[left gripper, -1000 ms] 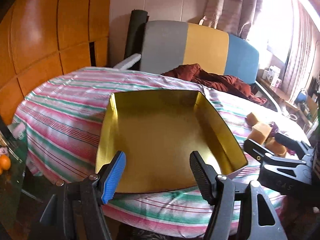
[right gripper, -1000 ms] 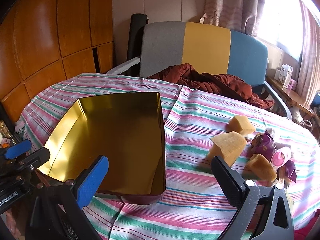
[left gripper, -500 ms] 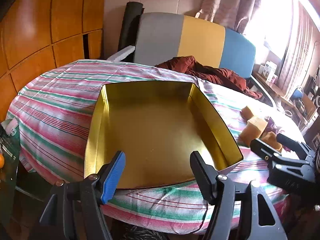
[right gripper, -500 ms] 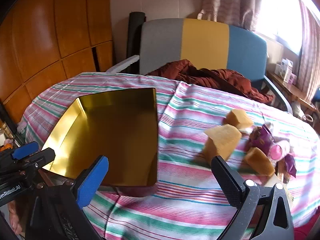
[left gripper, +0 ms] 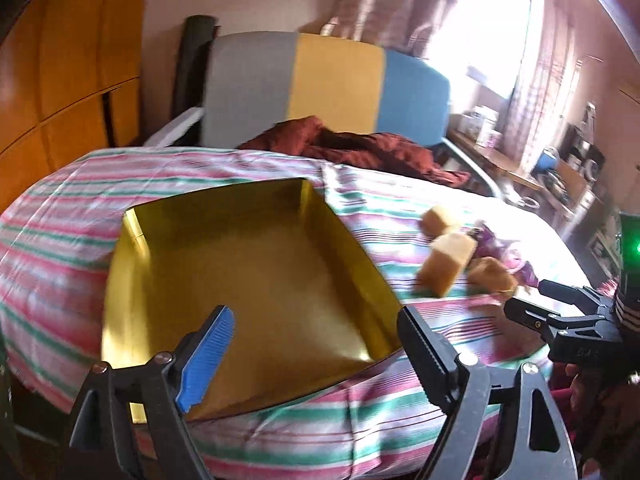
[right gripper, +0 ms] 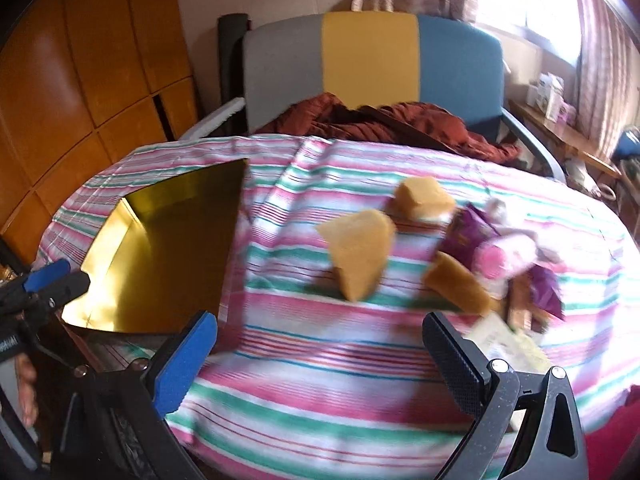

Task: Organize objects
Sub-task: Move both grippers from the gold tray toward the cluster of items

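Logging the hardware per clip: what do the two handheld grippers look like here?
Both are black clamp-style frames with silver rivets. The left gripper and right gripper each carry one ribbed blue pad and one ribbed black pad. White lettering marks both bodies, too blurred to read. A green light glows above the right one.

Blown-out window glare, motion blur, fisheye-bent edges

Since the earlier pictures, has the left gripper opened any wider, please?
Yes. The left gripper has just been opening: its fingers now stand wider against the gold tray's near edge, with nothing between them.
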Demonstrator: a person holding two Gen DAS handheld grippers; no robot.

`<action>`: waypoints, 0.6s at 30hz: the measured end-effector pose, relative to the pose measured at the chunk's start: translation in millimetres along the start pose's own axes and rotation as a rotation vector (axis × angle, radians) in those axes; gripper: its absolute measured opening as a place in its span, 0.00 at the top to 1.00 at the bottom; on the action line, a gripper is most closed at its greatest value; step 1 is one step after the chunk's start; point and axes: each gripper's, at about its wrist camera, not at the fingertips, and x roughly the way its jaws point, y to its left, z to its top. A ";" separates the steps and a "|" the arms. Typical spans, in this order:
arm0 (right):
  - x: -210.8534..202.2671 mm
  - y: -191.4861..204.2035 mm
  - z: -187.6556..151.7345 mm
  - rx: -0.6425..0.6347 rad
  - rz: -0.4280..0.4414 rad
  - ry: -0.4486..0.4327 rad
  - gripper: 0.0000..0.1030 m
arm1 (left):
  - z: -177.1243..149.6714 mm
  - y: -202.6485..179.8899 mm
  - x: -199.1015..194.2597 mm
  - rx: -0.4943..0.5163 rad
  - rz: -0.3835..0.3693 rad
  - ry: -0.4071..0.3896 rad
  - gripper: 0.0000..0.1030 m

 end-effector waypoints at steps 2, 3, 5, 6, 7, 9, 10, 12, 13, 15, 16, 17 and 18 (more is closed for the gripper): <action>-6.0 -18.5 -1.6 0.011 -0.023 0.013 0.00 | 4.3 -11.5 4.8 0.025 -0.038 0.011 0.16; -10.5 -31.3 -2.9 0.023 -0.038 0.020 0.00 | 7.3 -18.7 8.6 0.041 -0.059 0.019 0.16; -15.1 -49.6 -5.0 0.042 -0.050 0.032 0.00 | 11.2 -30.5 14.9 0.067 -0.100 0.031 0.15; -18.5 -63.1 -7.2 0.058 -0.057 0.047 0.00 | 13.8 -37.2 19.1 0.079 -0.122 0.038 0.14; -20.2 -70.0 -8.6 0.068 -0.059 0.056 0.00 | 16.3 -44.5 23.9 0.090 -0.142 0.046 0.13; -24.1 -88.8 -13.4 0.096 -0.062 0.083 0.00 | 20.3 -57.5 33.9 0.118 -0.179 0.073 0.04; -24.8 -96.9 -16.3 0.107 -0.061 0.099 0.00 | 22.2 -63.8 38.8 0.130 -0.197 0.090 0.03; -24.5 -107.2 -21.0 0.114 -0.059 0.126 0.00 | 23.7 -78.1 49.2 0.159 -0.224 0.115 0.02; -23.1 -111.0 -22.3 0.112 -0.054 0.138 0.00 | 24.9 -84.0 54.3 0.175 -0.242 0.131 0.02; -18.3 -116.9 -22.2 0.108 -0.060 0.157 0.00 | 27.0 -93.9 64.8 0.203 -0.247 0.150 0.02; -16.2 -118.1 -21.3 0.107 -0.056 0.161 0.00 | 29.0 -99.9 68.9 0.215 -0.253 0.158 0.02; -13.1 -118.8 -19.9 0.105 -0.048 0.166 0.00 | 30.6 -104.6 72.2 0.227 -0.257 0.167 0.02; -8.2 -120.2 -18.2 0.105 -0.048 0.174 0.00 | 32.6 -111.0 76.4 0.246 -0.252 0.173 0.02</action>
